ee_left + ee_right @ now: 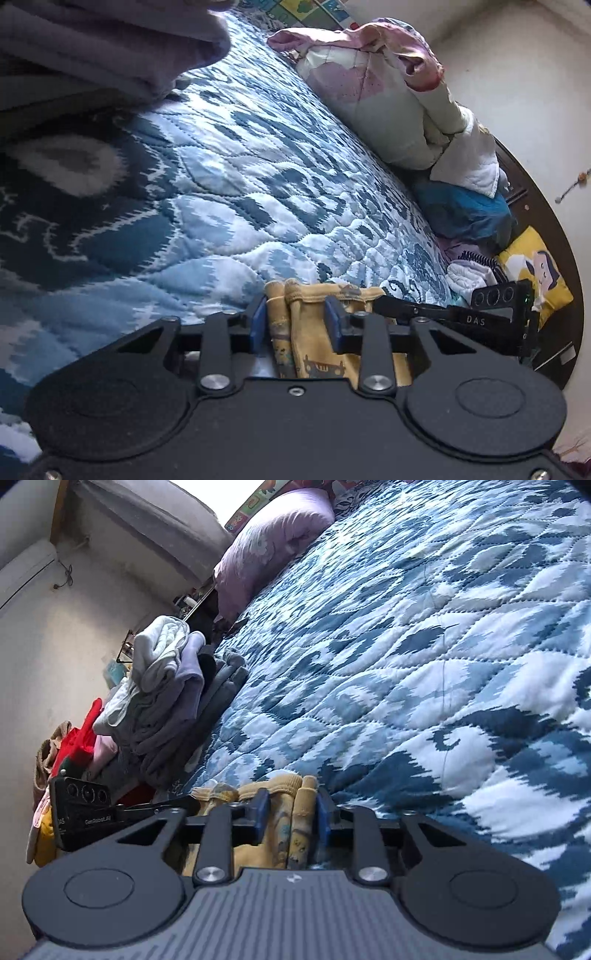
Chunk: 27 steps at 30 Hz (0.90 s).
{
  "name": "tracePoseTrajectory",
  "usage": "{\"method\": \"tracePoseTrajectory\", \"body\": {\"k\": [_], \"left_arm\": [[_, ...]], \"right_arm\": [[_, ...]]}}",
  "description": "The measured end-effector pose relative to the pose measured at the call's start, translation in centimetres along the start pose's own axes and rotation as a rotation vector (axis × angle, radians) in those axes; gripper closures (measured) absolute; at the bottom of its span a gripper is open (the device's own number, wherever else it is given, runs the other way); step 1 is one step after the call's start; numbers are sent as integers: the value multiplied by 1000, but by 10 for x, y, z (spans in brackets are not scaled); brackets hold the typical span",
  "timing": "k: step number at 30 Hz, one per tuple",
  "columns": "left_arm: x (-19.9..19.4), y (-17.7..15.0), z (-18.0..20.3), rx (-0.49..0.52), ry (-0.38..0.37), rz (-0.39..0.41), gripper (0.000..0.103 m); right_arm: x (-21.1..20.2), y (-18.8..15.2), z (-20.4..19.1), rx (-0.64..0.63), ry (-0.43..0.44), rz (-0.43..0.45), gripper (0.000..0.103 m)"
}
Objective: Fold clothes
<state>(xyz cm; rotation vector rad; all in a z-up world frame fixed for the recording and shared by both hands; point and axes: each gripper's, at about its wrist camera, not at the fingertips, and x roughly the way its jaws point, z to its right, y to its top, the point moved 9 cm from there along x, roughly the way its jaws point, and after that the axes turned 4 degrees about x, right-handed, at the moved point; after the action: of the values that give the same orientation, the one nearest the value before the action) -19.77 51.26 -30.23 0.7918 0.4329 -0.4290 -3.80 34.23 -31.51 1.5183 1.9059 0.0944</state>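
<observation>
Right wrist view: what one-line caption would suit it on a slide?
Right gripper clamps a bunched yellow garment over a blue-and-white quilt, clothes pile at the left.

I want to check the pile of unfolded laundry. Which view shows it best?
The right wrist view: the pile of clothes sits heaped at the edge of the blue quilt, clearly lit. The left wrist view shows only a blurred grey fold at its top corner, perhaps that pile.

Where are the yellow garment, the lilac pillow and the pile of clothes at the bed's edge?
yellow garment (317, 332): left wrist view, bunched cloth between the claw's blue pads.
lilac pillow (273, 542): right wrist view, middle of its top face.
pile of clothes (166, 686): right wrist view, pale garments on top.
</observation>
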Motion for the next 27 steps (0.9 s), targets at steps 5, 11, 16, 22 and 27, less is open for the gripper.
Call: {"method": "tracePoseTrajectory", "body": {"k": [5,11,16,22,27], "left_arm": [[-18,5,14,45,-15,77,94],[-65,-12,61,156,-51,171,94],[-101,-40,94,238,-57,251,94],[-139,-88,135,440,-8,278,94],[-158,-135,150,549,37,251,94]], "right_arm": [[-9,-1,-14,-68,1,51,90],[-50,-12,-54,-190,47,148,90],[-89,-38,-97,-325,91,209,90],[-136,-86,-122,-397,90,256,90],[-165,-125,-125,-413,59,250,90]]}}
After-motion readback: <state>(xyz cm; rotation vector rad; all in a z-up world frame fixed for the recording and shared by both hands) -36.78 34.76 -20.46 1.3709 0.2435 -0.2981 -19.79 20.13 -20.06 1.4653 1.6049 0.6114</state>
